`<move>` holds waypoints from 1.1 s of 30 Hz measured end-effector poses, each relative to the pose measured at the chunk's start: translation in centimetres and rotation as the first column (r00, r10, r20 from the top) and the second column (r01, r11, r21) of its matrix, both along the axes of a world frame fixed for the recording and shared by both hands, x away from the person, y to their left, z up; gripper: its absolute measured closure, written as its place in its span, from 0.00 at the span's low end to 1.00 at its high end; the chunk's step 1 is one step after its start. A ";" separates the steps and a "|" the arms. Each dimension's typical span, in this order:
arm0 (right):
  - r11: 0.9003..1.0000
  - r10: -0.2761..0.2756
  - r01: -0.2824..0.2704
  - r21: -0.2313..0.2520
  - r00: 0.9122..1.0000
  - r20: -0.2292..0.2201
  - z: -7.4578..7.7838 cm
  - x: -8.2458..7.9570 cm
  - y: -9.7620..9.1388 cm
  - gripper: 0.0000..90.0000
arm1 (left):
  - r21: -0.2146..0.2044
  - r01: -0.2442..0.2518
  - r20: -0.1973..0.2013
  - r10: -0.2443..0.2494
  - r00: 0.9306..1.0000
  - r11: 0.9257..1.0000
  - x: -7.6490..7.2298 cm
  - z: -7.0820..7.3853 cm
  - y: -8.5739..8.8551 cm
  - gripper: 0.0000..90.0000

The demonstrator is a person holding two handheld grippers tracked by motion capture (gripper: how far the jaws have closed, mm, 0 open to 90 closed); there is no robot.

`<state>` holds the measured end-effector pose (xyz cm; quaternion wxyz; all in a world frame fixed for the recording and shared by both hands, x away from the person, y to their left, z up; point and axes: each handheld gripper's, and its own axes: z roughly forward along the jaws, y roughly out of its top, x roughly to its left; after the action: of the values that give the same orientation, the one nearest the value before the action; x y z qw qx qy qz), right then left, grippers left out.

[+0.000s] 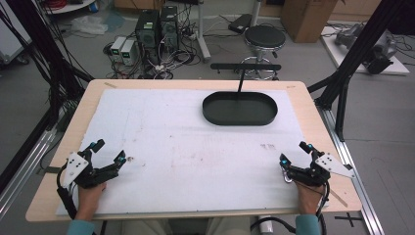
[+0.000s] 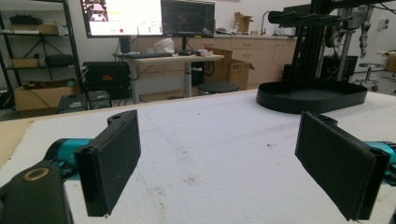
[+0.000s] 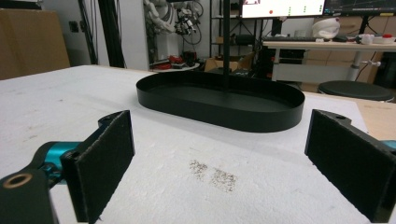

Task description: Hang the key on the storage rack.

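Both grippers, L [image 1: 107, 152] & R [image 1: 295, 153], jaws wide, nothing held; black oval tray [image 1: 240, 108] shallow, empty.

I see the bench [image 1: 313, 122] as pale wood with a smooth matt finish, covered by a white foam sheet [image 1: 171, 147] that looks rough, grainy and scuffed. Oval tray [image 1: 240, 108] reads as matt black, smooth-walled, plastic or painted metal, can't tell. Left hand-held gripper [image 2: 219, 163] and right hand-held gripper [image 3: 219, 163] have matt black, finely textured pads [image 2: 112, 158] and glossy teal fittings.
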<state>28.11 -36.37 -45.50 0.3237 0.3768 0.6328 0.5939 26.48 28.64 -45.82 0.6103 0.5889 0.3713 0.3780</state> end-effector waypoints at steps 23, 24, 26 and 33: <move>0.999 0.030 -0.028 0.021 0.997 -0.072 0.2 0.7 -0.3 0.08 | 0.001 0.001 0.008 -0.001 1.000 1.000 0.0 0.0 0.0 0.16; 0.999 0.033 -0.031 0.024 0.994 -0.100 0.3 0.9 -0.3 0.08 | 0.001 0.000 0.008 0.000 1.000 1.000 0.0 0.0 0.0 0.16; 0.999 0.047 -0.045 0.020 0.990 -0.135 0.7 1.1 -0.1 0.08 | 0.000 0.000 0.010 0.000 1.000 1.000 -0.1 0.0 0.0 0.16; 0.995 0.037 -0.052 -0.081 0.984 -0.176 2.9 1.5 0.3 0.08 | -0.003 0.001 0.005 -0.001 1.000 1.000 0.0 0.0 0.1 0.16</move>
<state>29.59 -36.03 -42.62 0.2693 0.3989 0.6917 0.5384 26.47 28.69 -45.82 0.6121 0.5872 0.3702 0.3787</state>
